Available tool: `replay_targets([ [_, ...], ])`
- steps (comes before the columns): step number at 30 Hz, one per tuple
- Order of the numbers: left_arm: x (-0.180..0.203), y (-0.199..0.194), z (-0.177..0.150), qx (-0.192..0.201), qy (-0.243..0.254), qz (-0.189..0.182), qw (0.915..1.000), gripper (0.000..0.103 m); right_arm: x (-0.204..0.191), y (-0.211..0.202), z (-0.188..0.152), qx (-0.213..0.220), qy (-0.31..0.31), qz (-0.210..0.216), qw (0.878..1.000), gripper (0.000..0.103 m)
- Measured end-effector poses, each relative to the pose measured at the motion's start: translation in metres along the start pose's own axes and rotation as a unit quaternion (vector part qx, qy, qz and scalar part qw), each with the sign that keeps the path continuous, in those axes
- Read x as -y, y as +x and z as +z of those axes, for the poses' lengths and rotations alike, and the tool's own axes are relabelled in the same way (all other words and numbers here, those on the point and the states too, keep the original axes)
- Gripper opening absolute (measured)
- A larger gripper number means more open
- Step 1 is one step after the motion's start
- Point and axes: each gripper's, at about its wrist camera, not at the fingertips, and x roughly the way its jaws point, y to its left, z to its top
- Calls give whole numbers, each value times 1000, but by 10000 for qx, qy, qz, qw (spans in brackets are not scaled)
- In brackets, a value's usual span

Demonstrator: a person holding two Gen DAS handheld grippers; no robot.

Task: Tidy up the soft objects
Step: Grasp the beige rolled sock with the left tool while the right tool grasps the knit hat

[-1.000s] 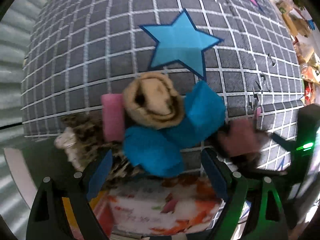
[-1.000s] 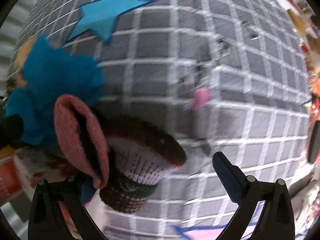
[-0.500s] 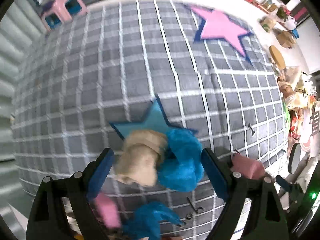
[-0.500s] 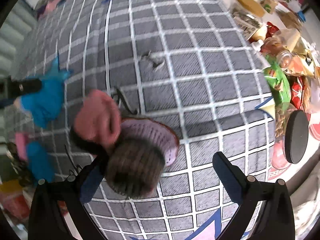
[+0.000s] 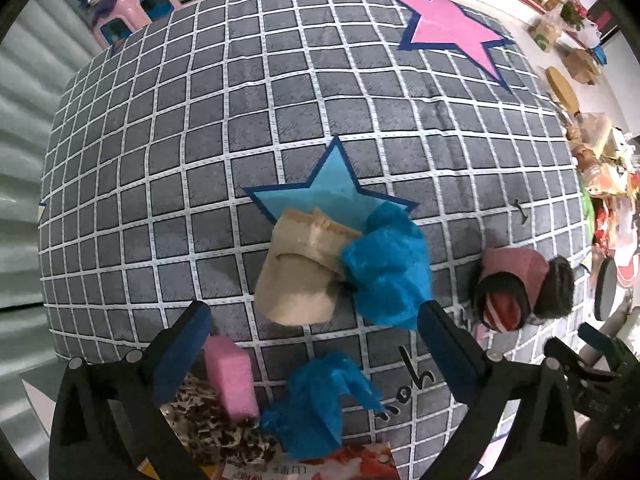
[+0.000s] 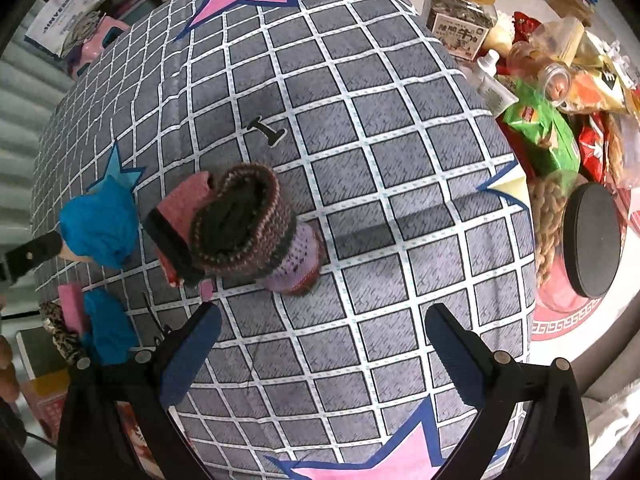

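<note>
While both tongs, left [image 5: 310,344] and right [image 6: 322,344], hang spread apart and empty, the beige roll [image 5: 300,276] and blue cloth [image 5: 386,268] lie touching mid-mat [image 5: 200,128], with the knitted hats [image 6: 232,228] beside them; a pink sponge [image 5: 230,376] sits at the near edge.

two blue cloths [image 5: 386,270] [image 5: 320,400], one beige cloth [image 5: 300,276], one pink sponge [image 5: 232,376], two knit items [image 6: 240,224] [image 6: 172,224].

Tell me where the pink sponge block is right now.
In the left wrist view the pink sponge block sits low left on the leopard-print cloth, beside the lower blue cloth.
</note>
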Motion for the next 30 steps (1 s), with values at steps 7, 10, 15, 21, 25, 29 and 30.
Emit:
replay_targets([
  [7, -27, 4, 4, -86, -54, 441, 9990, 103, 5, -9, 5, 123, 127, 100, 9998, 102],
  [10, -34, 10, 1, -261, 253, 592, 9976, 103, 2, -6, 10, 126, 91, 116, 9998, 102],
  [15, -23, 38, 1, -495, 581, 733, 9944, 103, -15, 1, 13, 22, -98, 179, 9998, 102],
  [21, -1, 65, 13, -557, 654, 572, 9947, 103, -20, 11, 14, -40, -348, -39, 9994, 102],
  [25, 0, 78, 15, -619, 587, 606, 9945, 103, -23, 26, 15, -169, -540, -142, 9983, 102],
  [29, -2, 95, 17, -744, 480, 636, 9940, 103, -29, 38, 23, -156, -619, -156, 9978, 102],
  [30, -5, 99, 19, -746, 412, 560, 9948, 103, -31, 41, 25, -163, -627, -134, 9978, 102],
])
